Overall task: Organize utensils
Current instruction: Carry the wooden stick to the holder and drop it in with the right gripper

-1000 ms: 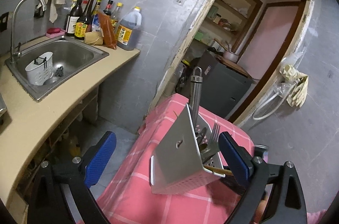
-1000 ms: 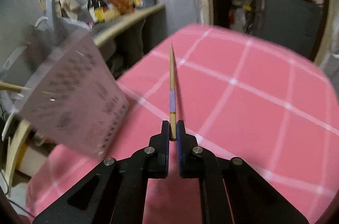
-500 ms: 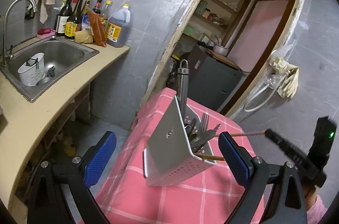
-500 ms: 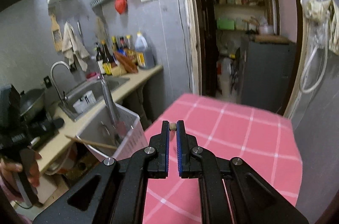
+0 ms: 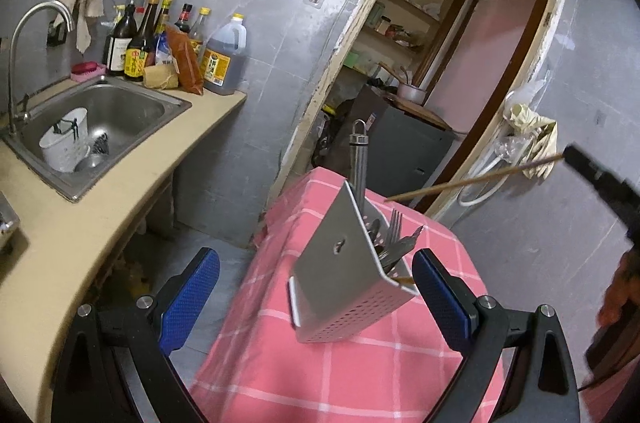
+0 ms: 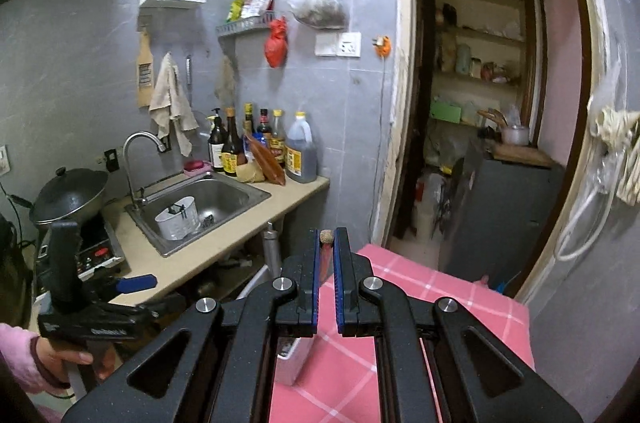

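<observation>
A perforated metal utensil holder (image 5: 344, 287) stands on the pink checked table (image 5: 360, 375). It holds forks, spoons, a tall steel ladle handle (image 5: 359, 163) and one chopstick end. My left gripper (image 5: 316, 259) is open, its blue pads apart on either side of the holder without touching it. My right gripper (image 5: 600, 179) is shut on a wooden chopstick (image 5: 472, 181) that slants down, its tip just above the holder's rim. In the right wrist view the chopstick (image 6: 326, 236) shows end-on between the shut fingers of the right gripper (image 6: 326, 243). The holder (image 6: 292, 355) is mostly hidden below.
A beige counter (image 5: 120, 207) with a steel sink (image 5: 108, 111) and a white cup runs along the left. Sauce bottles (image 5: 160, 39) stand behind the sink. A wok (image 6: 70, 197) sits on a cooker. A dark cabinet (image 6: 500, 207) stands in the doorway beyond the table.
The right gripper has risen from just above the tablecloth with the chopstick, which now slants over the holder. The left gripper has stayed open and nearly still.
</observation>
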The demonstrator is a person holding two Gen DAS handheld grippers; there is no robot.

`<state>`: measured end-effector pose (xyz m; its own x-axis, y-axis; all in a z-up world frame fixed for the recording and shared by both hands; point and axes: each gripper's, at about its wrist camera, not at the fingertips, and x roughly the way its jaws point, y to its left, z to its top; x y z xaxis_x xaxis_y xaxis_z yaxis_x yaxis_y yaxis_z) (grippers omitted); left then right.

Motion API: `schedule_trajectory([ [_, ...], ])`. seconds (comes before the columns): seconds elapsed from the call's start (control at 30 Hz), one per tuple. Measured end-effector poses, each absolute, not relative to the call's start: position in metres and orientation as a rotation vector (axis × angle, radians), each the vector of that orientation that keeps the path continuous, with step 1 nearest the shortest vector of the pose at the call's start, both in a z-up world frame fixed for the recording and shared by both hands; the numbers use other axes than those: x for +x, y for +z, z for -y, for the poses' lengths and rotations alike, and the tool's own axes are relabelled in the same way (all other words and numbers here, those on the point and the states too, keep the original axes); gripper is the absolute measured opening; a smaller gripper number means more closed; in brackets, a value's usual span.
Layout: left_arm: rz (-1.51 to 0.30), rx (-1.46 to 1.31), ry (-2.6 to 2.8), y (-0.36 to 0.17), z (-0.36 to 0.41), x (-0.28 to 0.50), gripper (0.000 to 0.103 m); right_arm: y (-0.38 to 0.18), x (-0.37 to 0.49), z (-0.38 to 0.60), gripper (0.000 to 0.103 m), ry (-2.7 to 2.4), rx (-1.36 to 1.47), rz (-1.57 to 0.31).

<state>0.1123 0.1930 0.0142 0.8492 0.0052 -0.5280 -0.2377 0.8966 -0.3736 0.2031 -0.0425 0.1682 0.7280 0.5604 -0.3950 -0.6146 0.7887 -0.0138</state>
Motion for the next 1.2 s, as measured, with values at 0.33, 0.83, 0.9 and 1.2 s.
schedule_trajectory([
  [0.33, -0.537, -0.408, 0.118, 0.018, -0.203, 0.099, 0.097, 0.166, 0.192, 0.012, 0.006, 0.648, -0.205, -0.422],
  [0.83, -0.529, -0.392, 0.091, 0.022, -0.216, 0.074, 0.097, 0.147, 0.206, -0.026, 0.006, 0.605, -0.236, -0.468],
  [0.9, -0.529, -0.387, 0.087, 0.022, -0.216, 0.072, 0.097, 0.137, 0.215, -0.028, 0.006, 0.602, -0.211, -0.493],
  [1.2, -0.524, -0.358, 0.064, 0.026, -0.206, 0.065, 0.097, 0.119, 0.203, 0.0, 0.043, 0.556, -0.047, -0.49],
])
